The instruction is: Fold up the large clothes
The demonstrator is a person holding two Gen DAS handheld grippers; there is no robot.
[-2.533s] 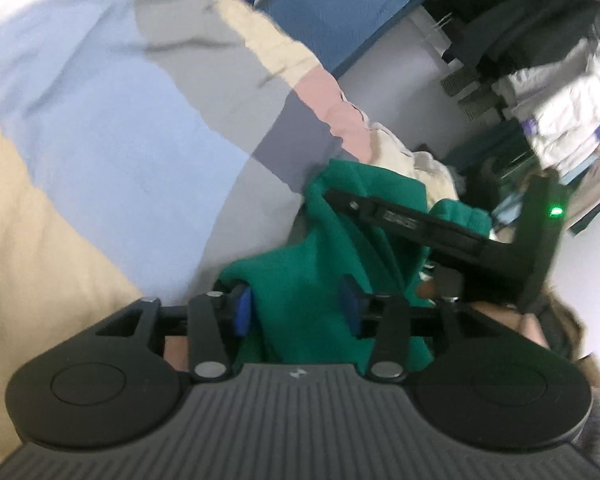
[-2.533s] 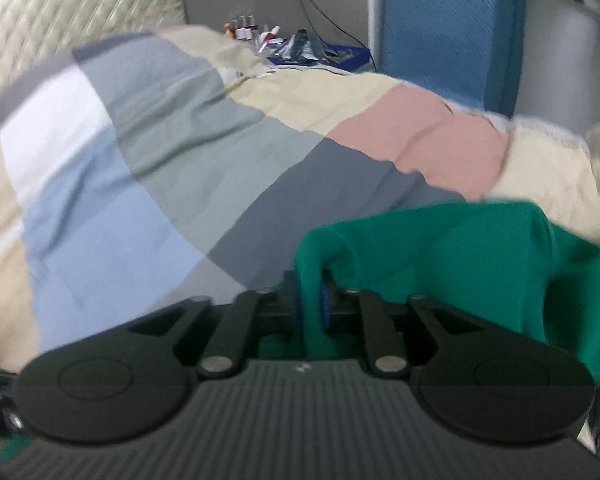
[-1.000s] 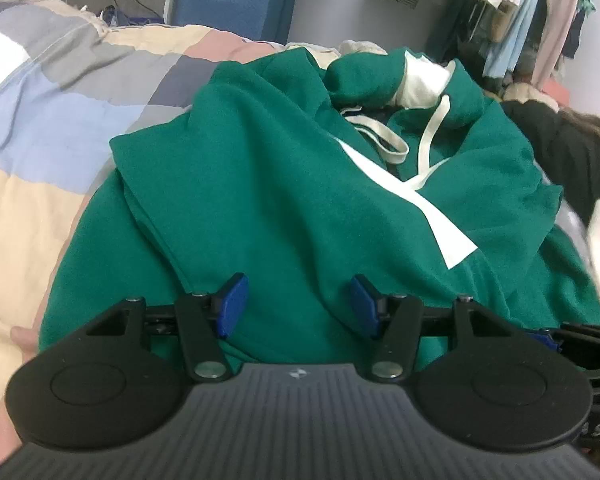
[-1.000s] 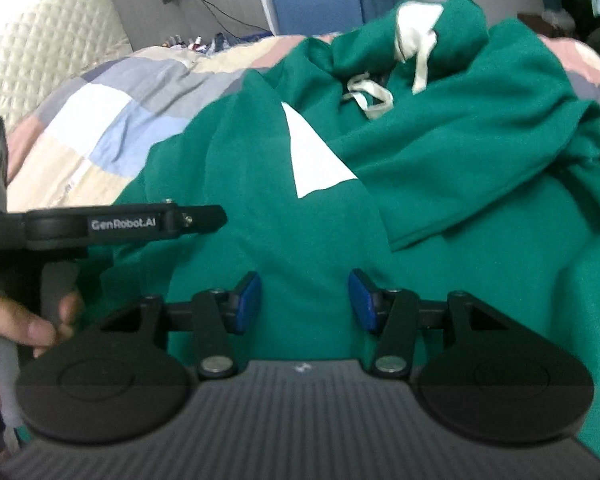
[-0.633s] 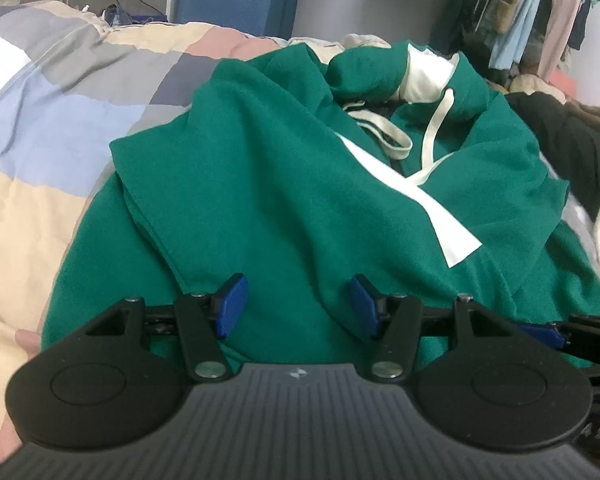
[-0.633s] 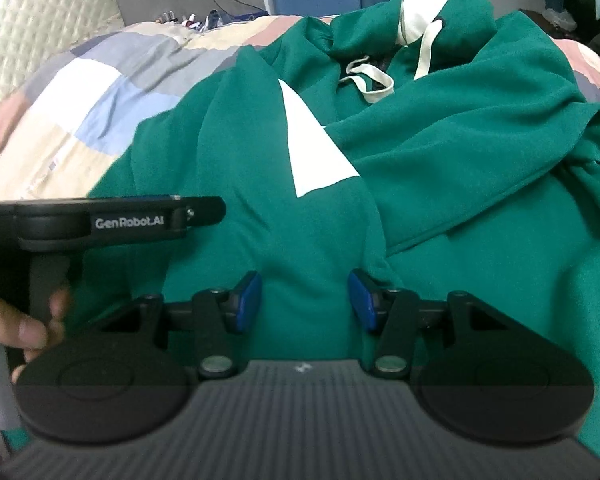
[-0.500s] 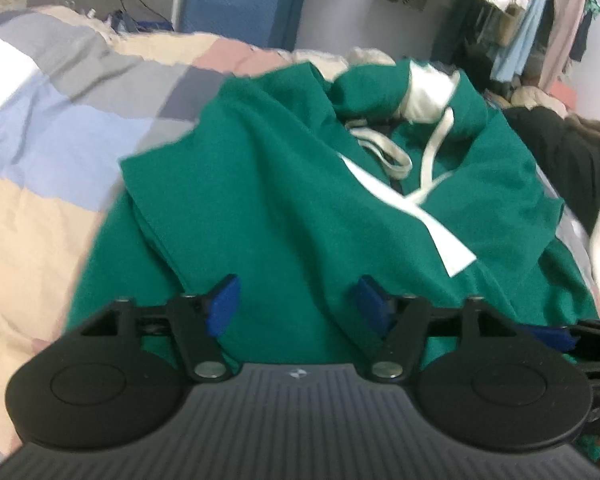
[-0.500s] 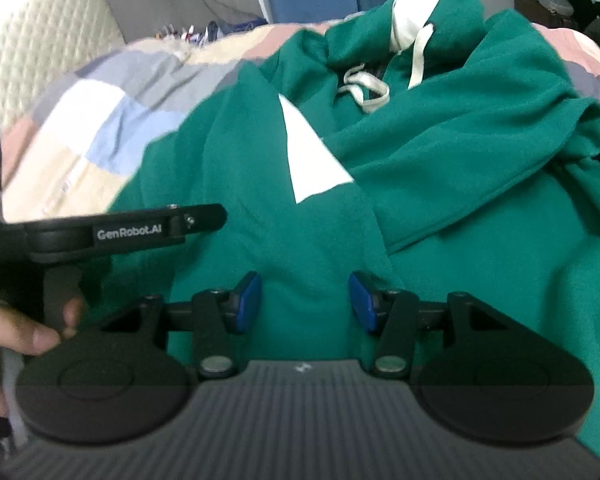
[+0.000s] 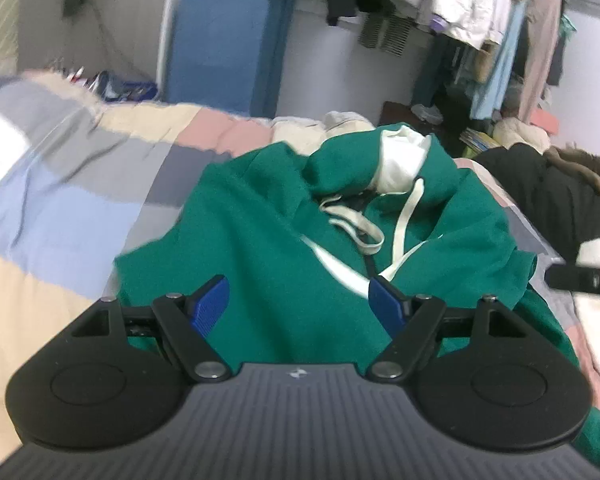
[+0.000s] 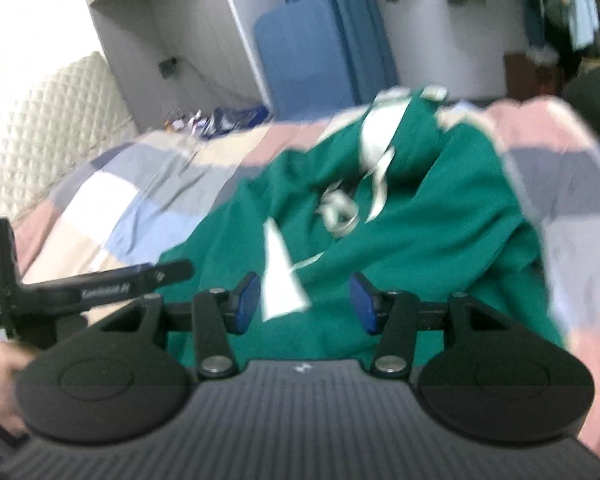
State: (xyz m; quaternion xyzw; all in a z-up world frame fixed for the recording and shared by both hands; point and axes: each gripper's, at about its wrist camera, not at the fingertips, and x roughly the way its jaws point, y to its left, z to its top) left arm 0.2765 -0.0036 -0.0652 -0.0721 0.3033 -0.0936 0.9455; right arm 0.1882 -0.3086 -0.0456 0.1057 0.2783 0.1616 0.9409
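A green hoodie (image 9: 268, 248) lies crumpled on the bed, its hood with white lining (image 9: 400, 156) and white drawstrings (image 9: 400, 224) at the far end. My left gripper (image 9: 298, 292) hovers above the hoodie's near part; its jaws are opening and nothing is pinched between the blue pads. In the right wrist view the hoodie (image 10: 420, 240) is blurred. My right gripper (image 10: 304, 292) stands open above it, pads apart and off the cloth. The left tool's body (image 10: 100, 284) and the hand (image 10: 0, 376) holding it show at the left of that view.
A patchwork quilt (image 9: 60, 208) covers the bed. A dark coat (image 9: 548, 192) lies at the right. Behind stand a blue padded board (image 9: 220, 48) and a rack of hanging clothes (image 9: 480, 8). A quilted headboard (image 10: 40, 128) is at the far left.
Both grippers have lifted up and away from the hoodie, so more of the room shows. The left jaws have spread wider. The hoodie stays on the bed.
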